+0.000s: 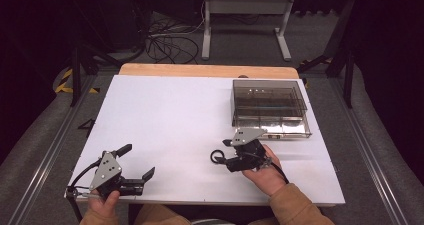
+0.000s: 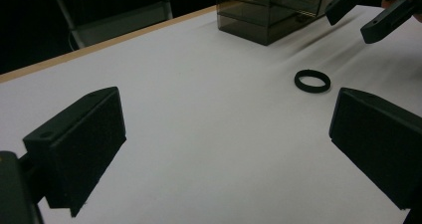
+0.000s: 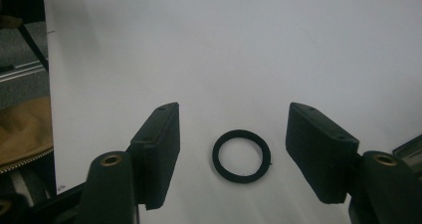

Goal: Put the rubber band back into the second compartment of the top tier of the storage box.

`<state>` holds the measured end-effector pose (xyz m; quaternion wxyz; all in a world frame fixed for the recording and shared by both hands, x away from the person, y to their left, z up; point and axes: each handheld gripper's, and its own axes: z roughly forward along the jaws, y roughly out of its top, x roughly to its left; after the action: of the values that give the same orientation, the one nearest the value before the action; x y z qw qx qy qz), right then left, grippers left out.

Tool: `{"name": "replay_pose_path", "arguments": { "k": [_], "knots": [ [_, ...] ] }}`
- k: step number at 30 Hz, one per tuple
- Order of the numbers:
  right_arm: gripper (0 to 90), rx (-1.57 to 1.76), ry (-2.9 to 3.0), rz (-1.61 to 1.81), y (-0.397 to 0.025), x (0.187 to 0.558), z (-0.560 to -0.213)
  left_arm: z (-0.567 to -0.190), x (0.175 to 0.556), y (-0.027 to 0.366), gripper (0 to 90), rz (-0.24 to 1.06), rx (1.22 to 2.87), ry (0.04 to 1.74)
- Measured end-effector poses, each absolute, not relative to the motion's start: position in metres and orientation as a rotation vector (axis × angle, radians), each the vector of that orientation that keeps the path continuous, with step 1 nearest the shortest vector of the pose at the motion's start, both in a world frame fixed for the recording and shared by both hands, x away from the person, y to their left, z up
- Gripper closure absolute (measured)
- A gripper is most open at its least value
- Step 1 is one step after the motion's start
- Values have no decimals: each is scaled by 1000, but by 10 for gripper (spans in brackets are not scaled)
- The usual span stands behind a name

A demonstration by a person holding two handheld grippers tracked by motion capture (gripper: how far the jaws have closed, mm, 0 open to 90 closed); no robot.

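- White table [image 1: 175, 115], bearing a smoky clear box [image 1: 270, 107] at far right.
- Left gripper [image 1: 136, 161], jaws spread wide, near the front left edge.
- Right gripper [image 3: 231, 139], jaws spread, straddling without touching.
- Black ring [image 3: 242, 156], flat on the table between those jaws.

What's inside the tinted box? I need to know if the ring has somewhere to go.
The box is split by dividers into compartments, and those I can see look empty. Dark walls and glare hide some of the floor. The ring lies on the table.

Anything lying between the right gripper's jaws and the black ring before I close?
Nothing: in the right gripper view the black ring lies flat between the open right gripper jaws, with bare white table on both sides.
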<state>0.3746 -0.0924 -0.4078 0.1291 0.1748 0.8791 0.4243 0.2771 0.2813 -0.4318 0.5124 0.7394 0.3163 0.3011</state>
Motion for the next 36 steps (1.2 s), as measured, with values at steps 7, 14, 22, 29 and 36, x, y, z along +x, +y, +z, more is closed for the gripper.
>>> {"name": "replay_pose_path", "arguments": {
  "k": [7,14,22,29,36],
  "knots": [
    [420,500,2588,1171,-83,378,-414,-432,277,281,19,727,1782,760],
    [435,515,2611,1128,-77,381,-419,-432,277,281,19,718,1781,765],
    [474,523,2646,1071,-70,385,-426,-432,277,281,19,720,1783,762],
    [513,515,2680,1031,-65,387,-432,-433,278,282,19,717,1785,762],
    [542,505,2705,986,-61,389,-437,-433,278,282,19,718,1784,764]
  ]
}}
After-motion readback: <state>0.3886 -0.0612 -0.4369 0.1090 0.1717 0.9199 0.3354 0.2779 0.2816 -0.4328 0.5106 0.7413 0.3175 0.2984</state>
